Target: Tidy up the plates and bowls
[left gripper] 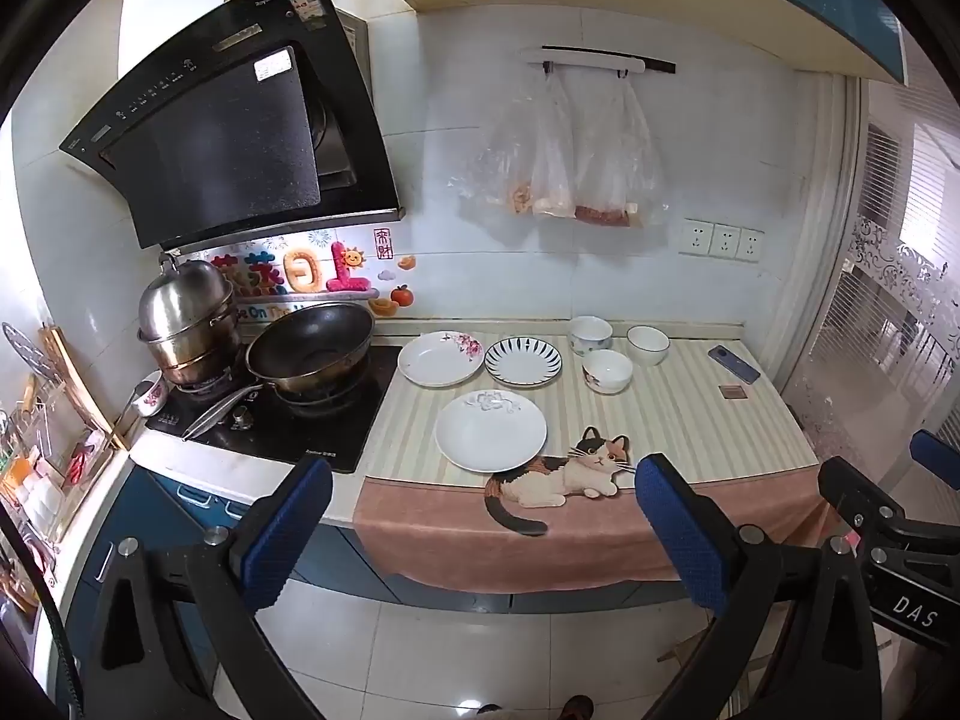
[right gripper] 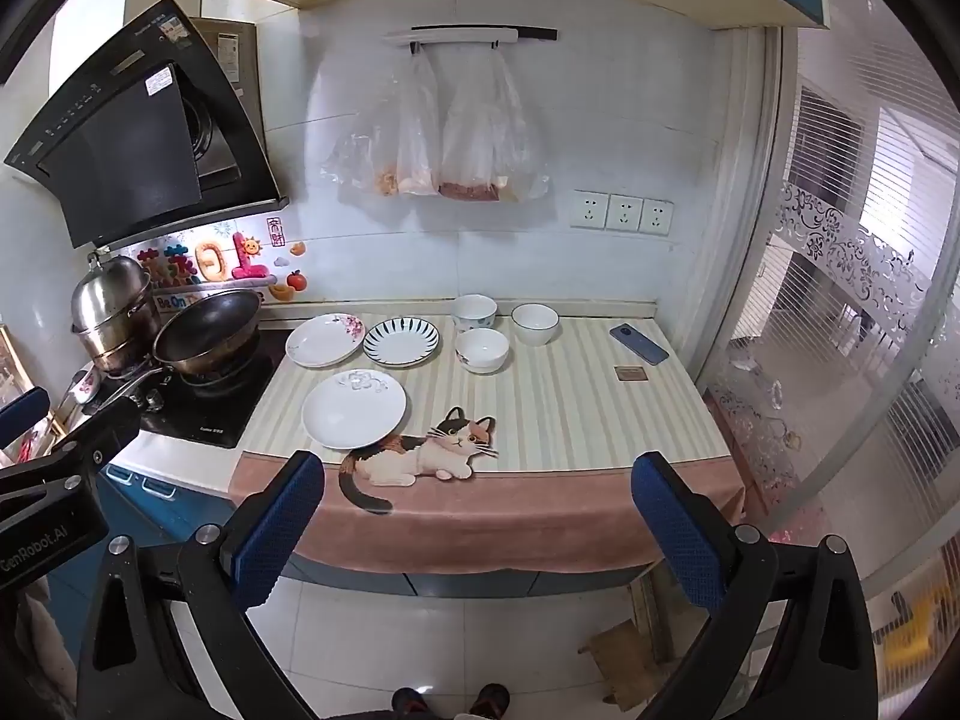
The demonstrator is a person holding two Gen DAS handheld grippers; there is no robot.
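Left wrist view: 3 plates — the plain plate [left gripper: 491, 430] nearest the edge, the floral plate [left gripper: 441, 358] and the striped plate [left gripper: 523, 362] behind it — and 3 bowls [left gripper: 607, 369] lay apart on the desk [left gripper: 690, 420]. Stacking would best begin by sliding 1 finger under a plate's raised rim. The left gripper [left gripper: 474, 534] and right gripper [right gripper: 477, 531] were released, fingers spread wide, holding and touching nothing, well short of the desk.
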